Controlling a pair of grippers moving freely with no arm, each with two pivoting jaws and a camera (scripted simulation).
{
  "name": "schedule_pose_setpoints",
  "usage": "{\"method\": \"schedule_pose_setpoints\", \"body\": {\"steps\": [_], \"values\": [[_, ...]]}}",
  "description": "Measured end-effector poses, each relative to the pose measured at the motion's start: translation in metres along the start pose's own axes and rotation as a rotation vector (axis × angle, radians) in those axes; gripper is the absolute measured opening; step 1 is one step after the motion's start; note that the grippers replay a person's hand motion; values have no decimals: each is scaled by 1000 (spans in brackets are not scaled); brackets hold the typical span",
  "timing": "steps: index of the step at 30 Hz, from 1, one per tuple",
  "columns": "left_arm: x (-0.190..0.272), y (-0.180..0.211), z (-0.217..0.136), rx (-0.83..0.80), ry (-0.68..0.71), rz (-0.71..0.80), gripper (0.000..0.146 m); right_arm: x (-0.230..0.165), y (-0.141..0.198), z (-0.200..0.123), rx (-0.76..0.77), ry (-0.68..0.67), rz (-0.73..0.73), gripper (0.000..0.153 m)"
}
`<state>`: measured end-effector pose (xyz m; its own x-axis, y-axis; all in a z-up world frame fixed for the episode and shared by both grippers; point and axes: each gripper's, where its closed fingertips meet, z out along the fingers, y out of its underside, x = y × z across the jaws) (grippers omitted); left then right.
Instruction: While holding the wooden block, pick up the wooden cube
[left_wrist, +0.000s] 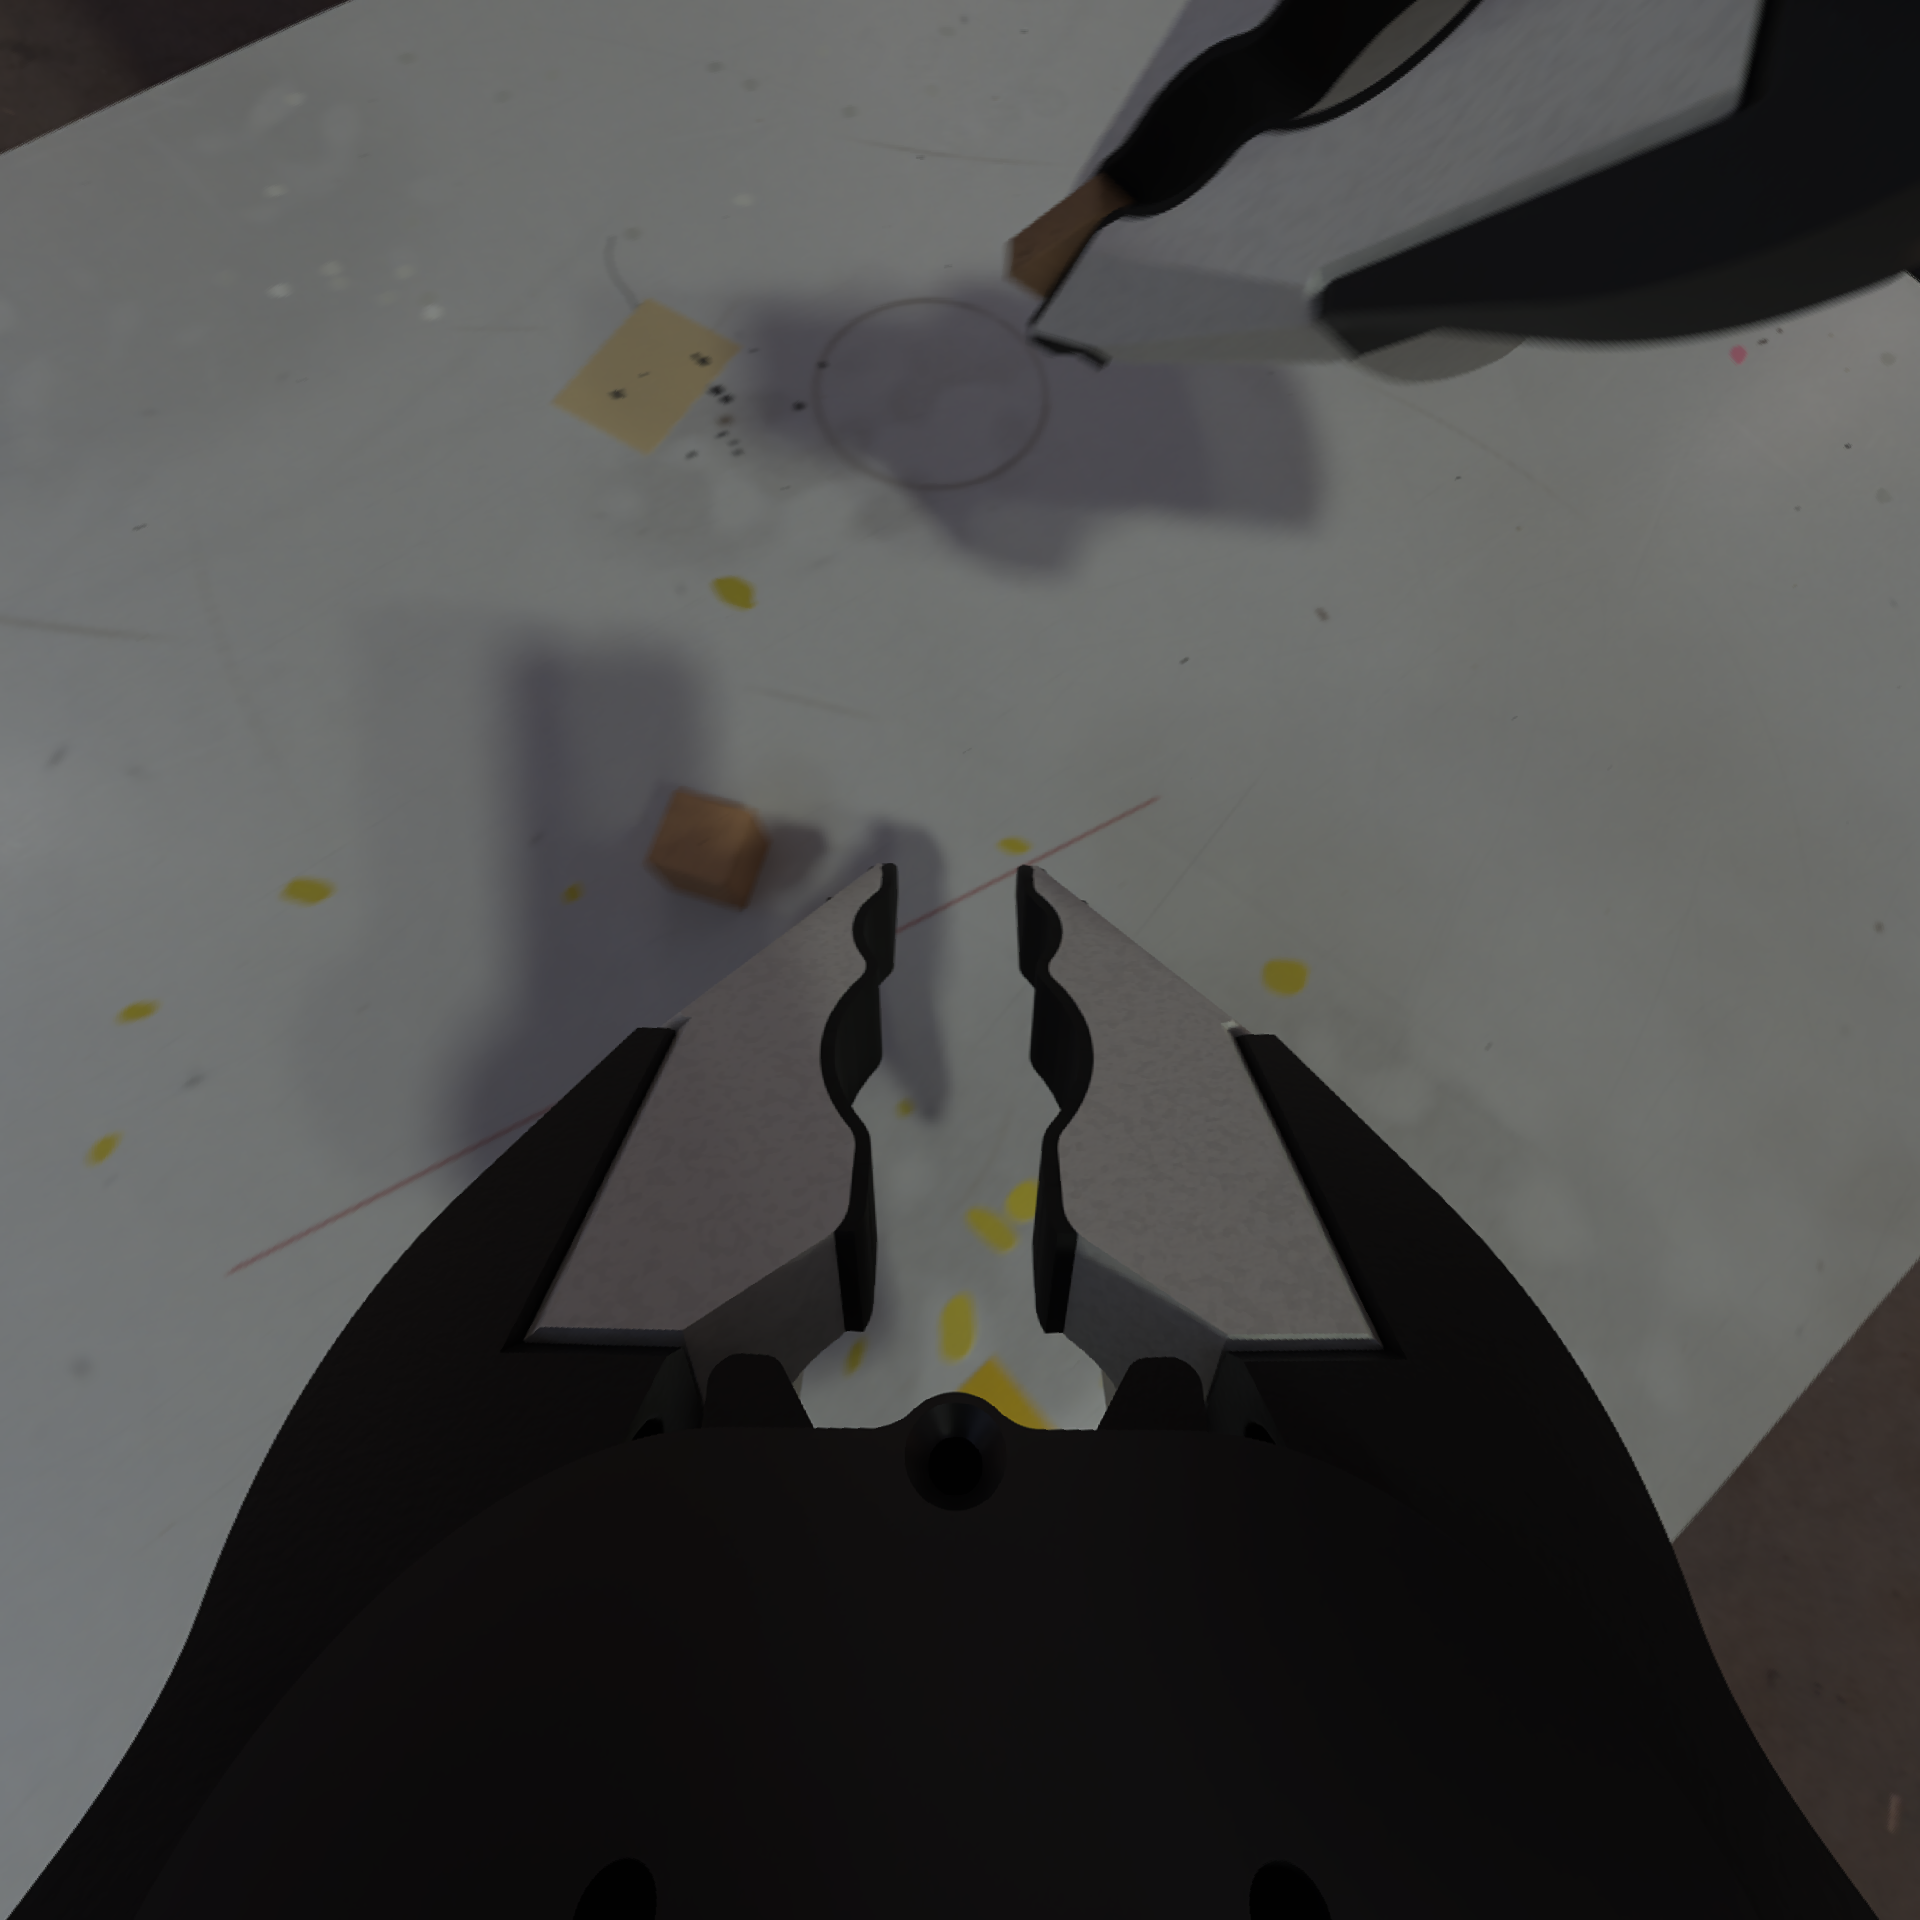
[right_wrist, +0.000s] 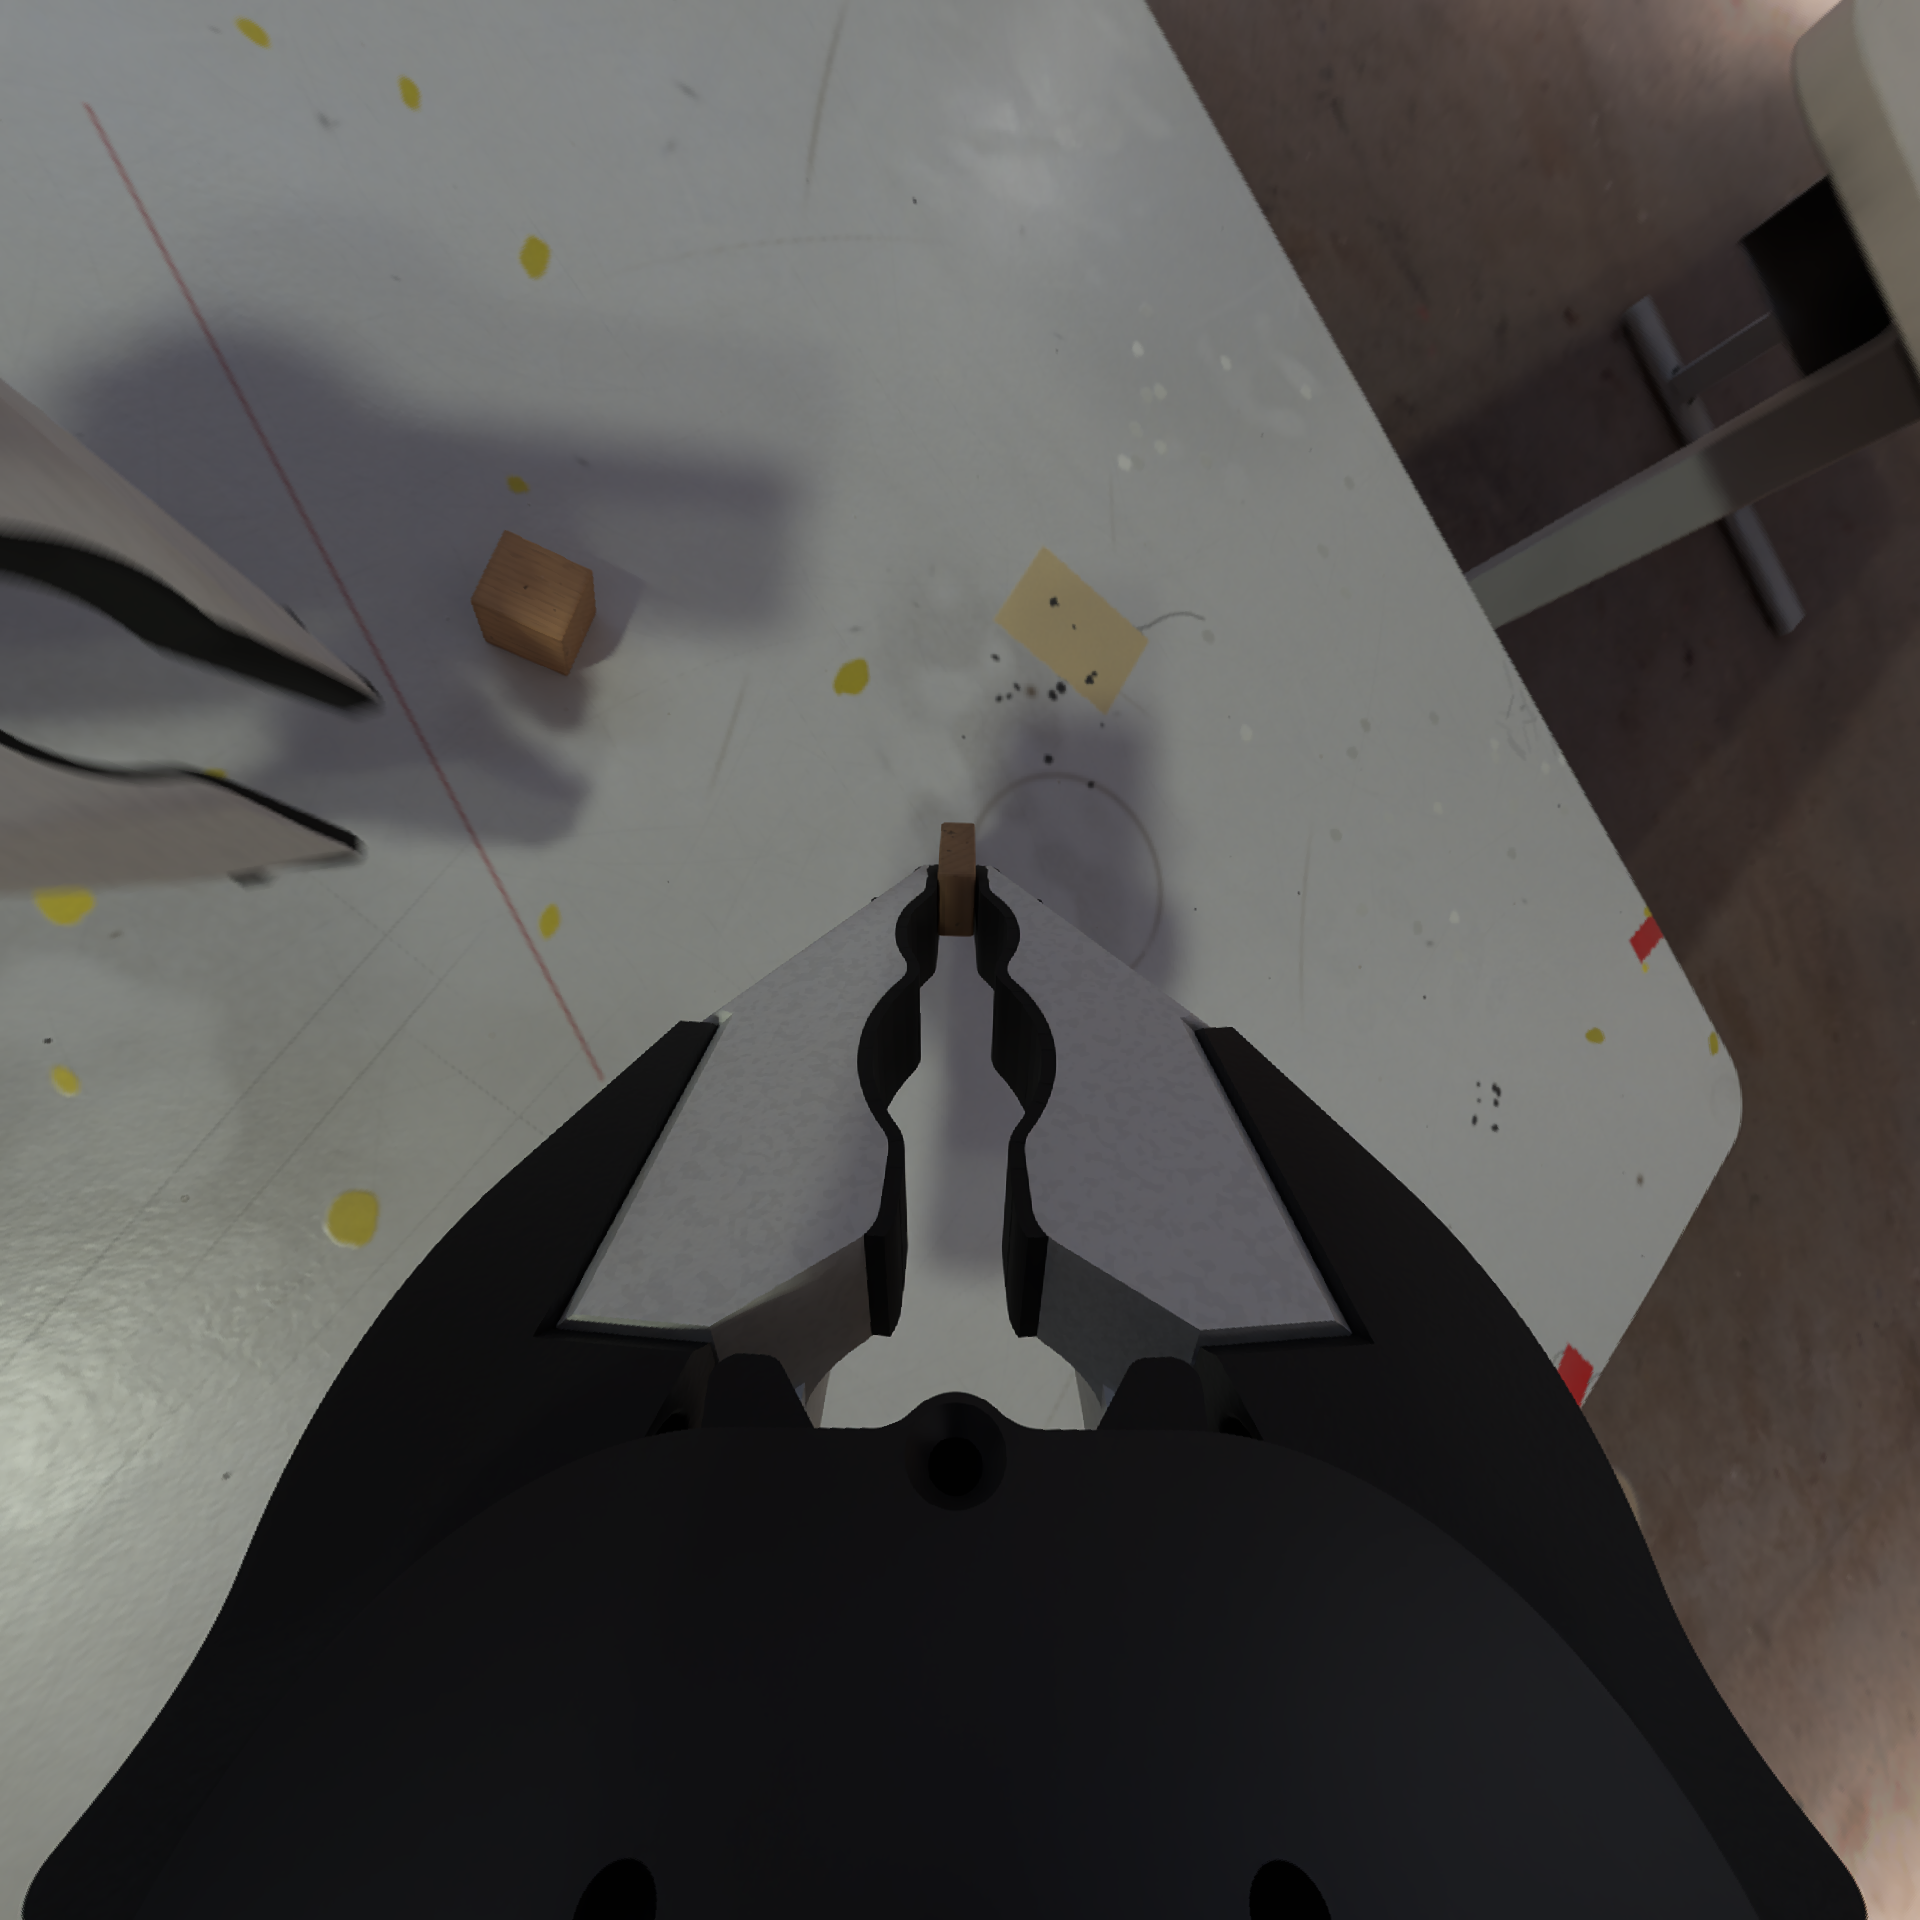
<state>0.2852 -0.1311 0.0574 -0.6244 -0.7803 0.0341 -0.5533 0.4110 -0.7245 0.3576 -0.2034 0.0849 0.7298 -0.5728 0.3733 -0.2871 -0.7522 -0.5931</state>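
Observation:
A small wooden cube (left_wrist: 710, 861) lies on the white table, just left of and beyond my left gripper's tips; it also shows in the right wrist view (right_wrist: 534, 603). My left gripper (left_wrist: 956, 878) is open and empty above the table. My right gripper (right_wrist: 957, 883) is shut on a thin wooden block (right_wrist: 956, 878), held upright between its fingertips above the table. In the left wrist view the right gripper (left_wrist: 1070, 281) shows at the top right with the block (left_wrist: 1055, 244) sticking out. The left gripper (right_wrist: 353, 769) shows at the left edge of the right wrist view.
The white table (left_wrist: 1455, 727) carries yellow paint spots, a thin red line (right_wrist: 312, 540), a tan paper patch (left_wrist: 646, 374) and a faint ring mark (left_wrist: 930, 393). Its edge and brown floor (right_wrist: 1558, 312) lie to the right, with a metal frame (right_wrist: 1704, 468) beyond.

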Motion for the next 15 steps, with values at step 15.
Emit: {"method": "schedule_pose_setpoints", "body": {"steps": [15], "values": [[-64, 20, 46, -182, 108, 252, 46, 36, 30, 0, -161, -18, 207, 5]]}}
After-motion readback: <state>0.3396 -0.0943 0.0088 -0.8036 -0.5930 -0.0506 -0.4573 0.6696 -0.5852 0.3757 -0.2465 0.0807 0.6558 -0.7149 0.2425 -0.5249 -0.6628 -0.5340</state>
